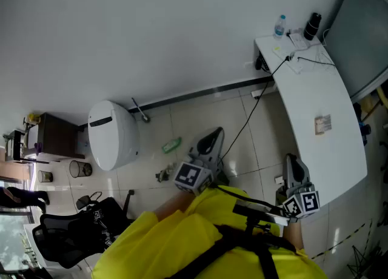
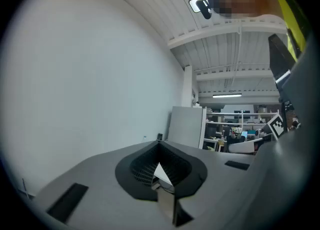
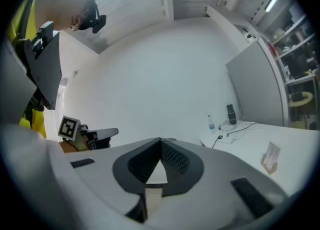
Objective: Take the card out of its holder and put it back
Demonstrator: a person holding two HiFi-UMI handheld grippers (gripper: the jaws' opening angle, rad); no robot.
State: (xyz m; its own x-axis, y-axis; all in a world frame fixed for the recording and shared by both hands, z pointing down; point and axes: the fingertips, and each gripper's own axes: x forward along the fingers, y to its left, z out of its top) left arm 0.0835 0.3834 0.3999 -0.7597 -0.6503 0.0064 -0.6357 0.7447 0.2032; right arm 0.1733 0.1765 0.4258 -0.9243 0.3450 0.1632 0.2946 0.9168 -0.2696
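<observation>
A small card in its holder (image 1: 323, 124) stands upright on the white table (image 1: 315, 90) at the right; the right gripper view shows the card and holder (image 3: 270, 157) at the lower right. My left gripper (image 1: 213, 136) is held over the floor, left of the table, jaws shut and empty, and in its own view the left gripper (image 2: 160, 144) points at a bare wall. My right gripper (image 1: 291, 160) is by the table's near edge, well short of the card. Its jaws are shut on nothing, as the right gripper (image 3: 161, 142) shows in its own view.
At the table's far end stand a water bottle (image 1: 279, 26) and a black cylinder (image 1: 312, 26), with a cable (image 1: 260, 93) running down to the floor. A grey panel (image 1: 364, 35) stands behind the table. A white appliance (image 1: 112, 133), a green bottle (image 1: 171, 145) and an office chair (image 1: 73, 229) are on the floor.
</observation>
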